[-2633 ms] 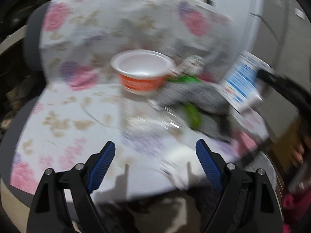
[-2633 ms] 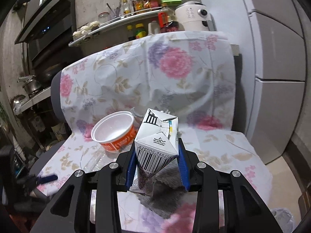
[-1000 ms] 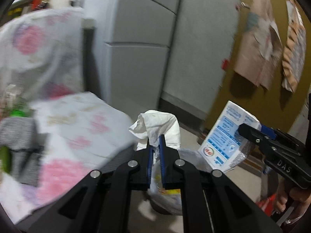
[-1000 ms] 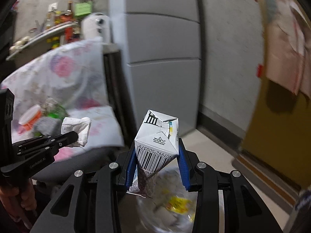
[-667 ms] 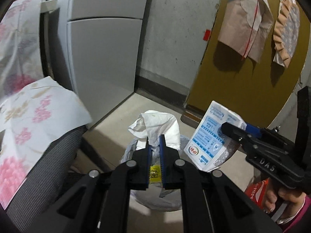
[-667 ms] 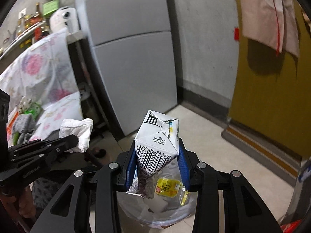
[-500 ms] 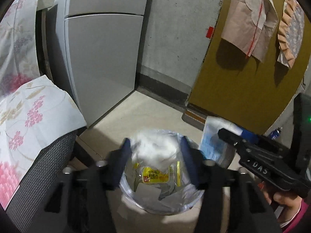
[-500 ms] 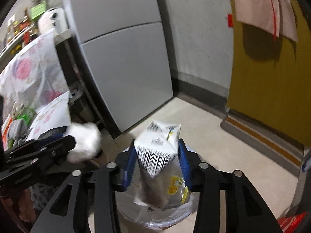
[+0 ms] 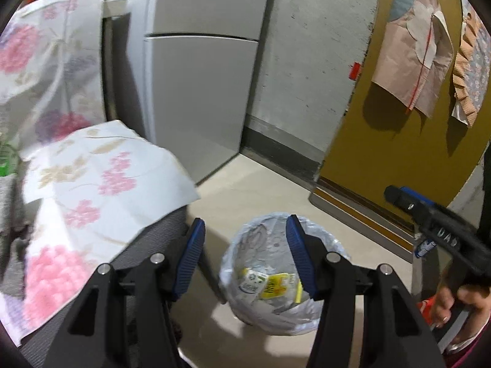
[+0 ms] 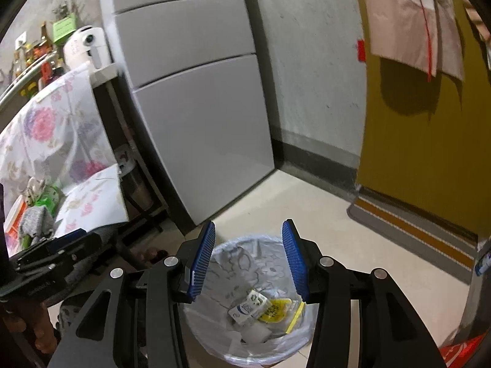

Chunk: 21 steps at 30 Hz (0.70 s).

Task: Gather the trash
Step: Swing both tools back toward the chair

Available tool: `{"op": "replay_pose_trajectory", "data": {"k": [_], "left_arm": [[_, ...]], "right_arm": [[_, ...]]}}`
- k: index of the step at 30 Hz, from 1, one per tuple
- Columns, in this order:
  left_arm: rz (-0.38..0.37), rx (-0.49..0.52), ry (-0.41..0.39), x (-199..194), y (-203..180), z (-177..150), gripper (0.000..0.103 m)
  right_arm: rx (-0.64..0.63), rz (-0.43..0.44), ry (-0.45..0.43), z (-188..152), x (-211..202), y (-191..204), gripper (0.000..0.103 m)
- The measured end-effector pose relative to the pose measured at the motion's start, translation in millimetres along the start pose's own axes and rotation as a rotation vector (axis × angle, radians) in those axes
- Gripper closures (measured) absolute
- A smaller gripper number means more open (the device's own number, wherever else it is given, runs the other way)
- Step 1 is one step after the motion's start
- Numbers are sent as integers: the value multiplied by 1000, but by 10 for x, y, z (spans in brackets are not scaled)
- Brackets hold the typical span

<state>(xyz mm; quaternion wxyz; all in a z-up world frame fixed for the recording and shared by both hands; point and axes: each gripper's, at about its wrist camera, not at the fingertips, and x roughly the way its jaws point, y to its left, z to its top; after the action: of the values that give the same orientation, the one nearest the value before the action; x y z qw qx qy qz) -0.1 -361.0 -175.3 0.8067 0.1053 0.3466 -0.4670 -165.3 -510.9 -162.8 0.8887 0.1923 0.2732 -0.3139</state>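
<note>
A bin lined with a clear plastic bag (image 9: 254,239) stands on the floor and also shows in the right wrist view (image 10: 245,247). A milk carton (image 10: 248,304), a yellow wrapper (image 10: 273,306) and white paper lie inside it. My left gripper (image 9: 245,256) is open and empty above the bin. My right gripper (image 10: 248,257) is open and empty right over the bin; it also shows at the right of the left wrist view (image 9: 429,214). The left gripper shows at the lower left of the right wrist view (image 10: 52,260).
A chair with a floral cover (image 9: 92,184) is left of the bin, with a green item (image 10: 46,197) and an orange cup (image 10: 13,217) on it. A grey fridge (image 10: 199,107) stands behind. A yellow door (image 9: 399,153) is at the right.
Both grippers swung from the chair to the bin. The left one opened and let go of the crumpled tissue; the right one opened and let go of the milk carton, which now lies in the bin.
</note>
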Motion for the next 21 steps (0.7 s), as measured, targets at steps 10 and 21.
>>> {"op": "replay_pose_trajectory", "data": {"k": [10, 21], "left_arm": [[167, -31, -34, -764, 557, -225, 40], [408, -255, -55, -1692, 1607, -623, 33]], "right_arm": [[-88, 150, -16, 159, -194, 745, 56], [-345, 425, 43, 98, -170, 2239, 45]]}}
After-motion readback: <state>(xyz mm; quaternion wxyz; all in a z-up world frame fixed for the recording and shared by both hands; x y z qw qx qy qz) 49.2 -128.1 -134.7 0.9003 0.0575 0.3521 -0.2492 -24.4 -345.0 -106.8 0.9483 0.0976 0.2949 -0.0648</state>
